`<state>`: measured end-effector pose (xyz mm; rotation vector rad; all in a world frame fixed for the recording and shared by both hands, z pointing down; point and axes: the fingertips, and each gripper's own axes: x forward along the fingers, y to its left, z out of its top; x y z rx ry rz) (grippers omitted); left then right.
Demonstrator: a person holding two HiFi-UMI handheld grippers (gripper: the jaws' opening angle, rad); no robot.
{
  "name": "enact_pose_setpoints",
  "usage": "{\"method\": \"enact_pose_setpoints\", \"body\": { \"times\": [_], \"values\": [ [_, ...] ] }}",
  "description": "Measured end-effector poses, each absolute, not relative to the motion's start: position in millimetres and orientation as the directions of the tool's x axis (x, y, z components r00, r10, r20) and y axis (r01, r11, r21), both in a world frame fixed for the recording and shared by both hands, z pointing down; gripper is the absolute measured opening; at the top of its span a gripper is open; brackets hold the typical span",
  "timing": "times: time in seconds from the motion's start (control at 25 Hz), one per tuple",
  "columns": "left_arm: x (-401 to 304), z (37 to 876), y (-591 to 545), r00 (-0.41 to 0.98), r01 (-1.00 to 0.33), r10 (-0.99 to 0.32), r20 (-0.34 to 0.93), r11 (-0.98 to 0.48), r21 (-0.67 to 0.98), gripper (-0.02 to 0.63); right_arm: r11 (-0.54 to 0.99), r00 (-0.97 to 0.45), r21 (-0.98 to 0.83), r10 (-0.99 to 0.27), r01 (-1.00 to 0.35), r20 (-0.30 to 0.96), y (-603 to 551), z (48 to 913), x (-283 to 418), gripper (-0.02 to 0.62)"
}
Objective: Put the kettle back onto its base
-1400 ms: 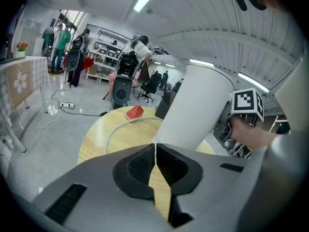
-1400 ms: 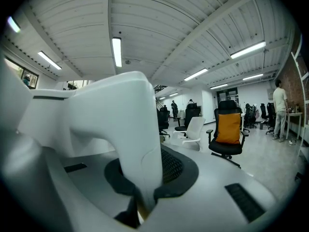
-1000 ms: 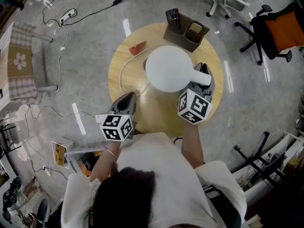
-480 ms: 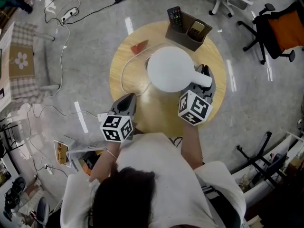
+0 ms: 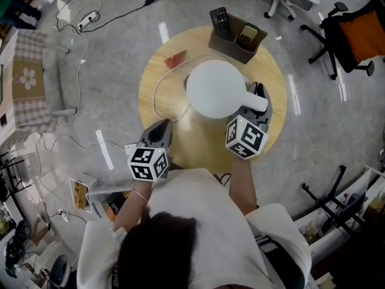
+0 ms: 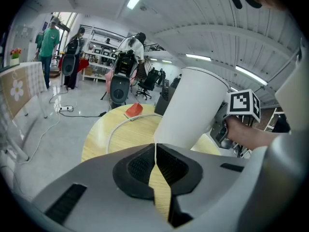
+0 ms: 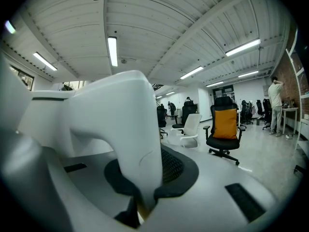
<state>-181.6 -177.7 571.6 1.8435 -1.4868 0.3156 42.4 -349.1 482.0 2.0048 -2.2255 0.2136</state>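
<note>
- Comparing with the frames a second and half a second ago, almost nothing differs. The white, smooth-bodied electric kettle (image 5: 216,89) sits at the same spot over the middle of the round pale wooden table (image 5: 198,146), and both grippers keep their places.
- The head view alone has shifted a little, so the floor clutter at the left sits slightly differently.
- The right gripper (image 5: 257,95) stays clamped on the kettle's white handle (image 5: 255,101). In the right gripper view its jaws are nearly closed, pinching the handle (image 7: 130,129) low down between them.
- The right hand sits behind its marker cube (image 5: 245,136), forearm reaching out from the body, and the gripper points roughly level toward the kettle.
- The left gripper (image 5: 160,128) hovers at the table's near edge, well apart from the kettle and tipped down toward the wood. Its jaws meet at the tips and hold nothing, with only bare table showing in the slit behind them (image 6: 155,149).
- The left hand is tucked behind its own marker cube (image 5: 148,162).
- The kettle (image 6: 190,108) leans toward the right gripper in the left gripper view. Its foot is hidden by the left gripper's body, so I cannot tell whether it rests on anything.
- A white cord (image 5: 157,92) curves across the table toward the kettle.
</note>
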Motion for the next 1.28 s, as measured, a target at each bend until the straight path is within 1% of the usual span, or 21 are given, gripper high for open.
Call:
{"method": "enact_pose_setpoints", "body": {
  "times": [0.28, 0.56, 1.28],
  "values": [
    [-182.5, 573.5, -175.9, 0.295, -0.921, -0.736, 0.609, -0.051, 0.385, 0.032, 0.107, -0.108, -0.019, -0.976, -0.994, 0.191, -348.8, 483.2, 43.8, 0.046],
    [-182.0, 565.8, -179.5, 0.280, -0.927, -0.761, 0.585, -0.055, 0.372, 0.032, 0.115, -0.118, -0.027, -0.975, -0.993, 0.190, -347.5, 484.8, 45.3, 0.046],
    [-178.3, 566.3, -177.4, 0.287, -0.921, -0.758, 0.586, -0.051, 0.385, 0.032, 0.120, -0.122, -0.021, -0.978, -0.993, 0.171, -342.6, 487.4, 46.2, 0.046]
  ]
}}
